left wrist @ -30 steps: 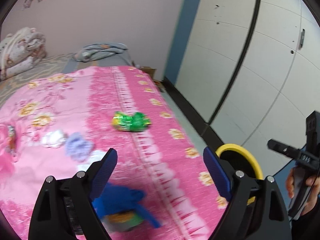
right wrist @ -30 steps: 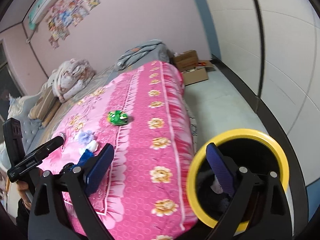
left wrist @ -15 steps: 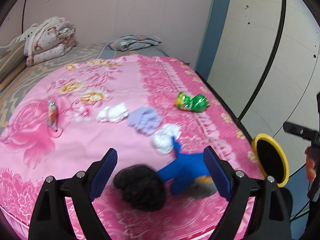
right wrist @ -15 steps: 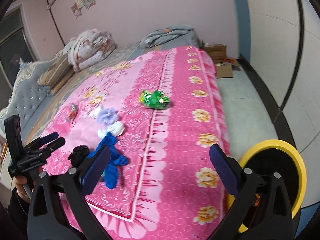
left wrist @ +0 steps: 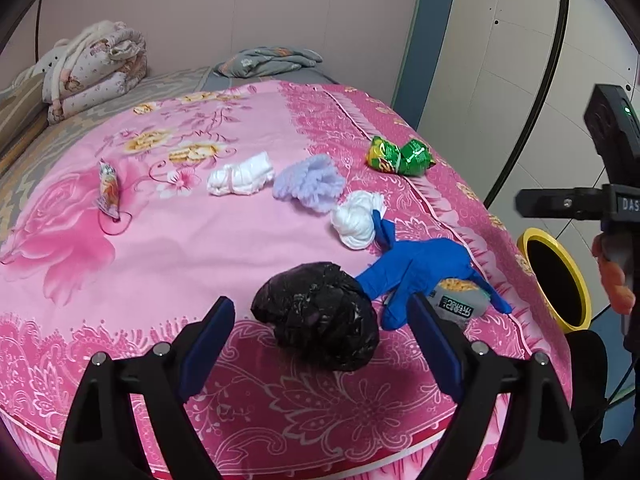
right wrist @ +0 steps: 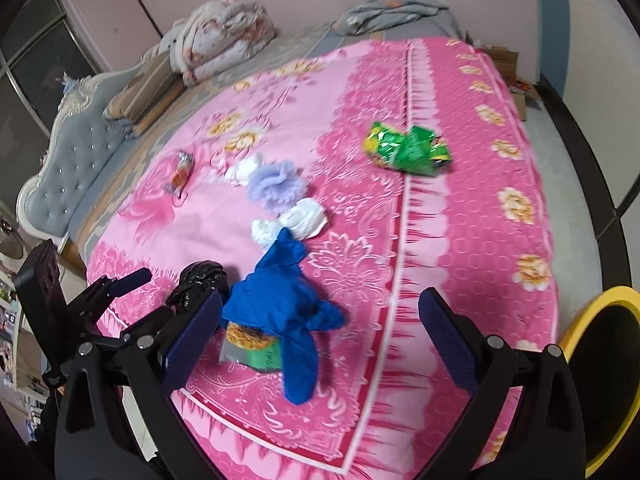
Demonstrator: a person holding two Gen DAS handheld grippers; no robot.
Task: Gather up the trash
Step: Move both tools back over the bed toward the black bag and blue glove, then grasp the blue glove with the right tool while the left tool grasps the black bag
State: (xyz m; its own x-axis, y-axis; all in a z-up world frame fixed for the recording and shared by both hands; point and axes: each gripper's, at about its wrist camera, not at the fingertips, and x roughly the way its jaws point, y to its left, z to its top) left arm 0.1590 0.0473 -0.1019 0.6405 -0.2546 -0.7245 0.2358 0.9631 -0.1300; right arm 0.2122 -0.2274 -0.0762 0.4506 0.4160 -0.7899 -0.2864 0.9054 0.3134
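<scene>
Trash lies on a pink bedspread. A crumpled black plastic bag sits just beyond my open left gripper, between its jaws. A blue glove lies over a grey snack packet. A green snack bag, white wads, a lilac fluffy piece and a small wrapper lie farther off. My right gripper is open and empty, with the blue glove and the packet near its left jaw. A yellow-rimmed bin stands beside the bed.
A folded quilt and grey bedding lie at the head of the bed. White wardrobe doors stand on the right. Cardboard boxes sit on the floor past the bed. The bin shows by the bed corner.
Both grippers have swung left from the bin towards the bed. The left gripper has closed in on the black bag. The right gripper now hangs over the blue glove.
</scene>
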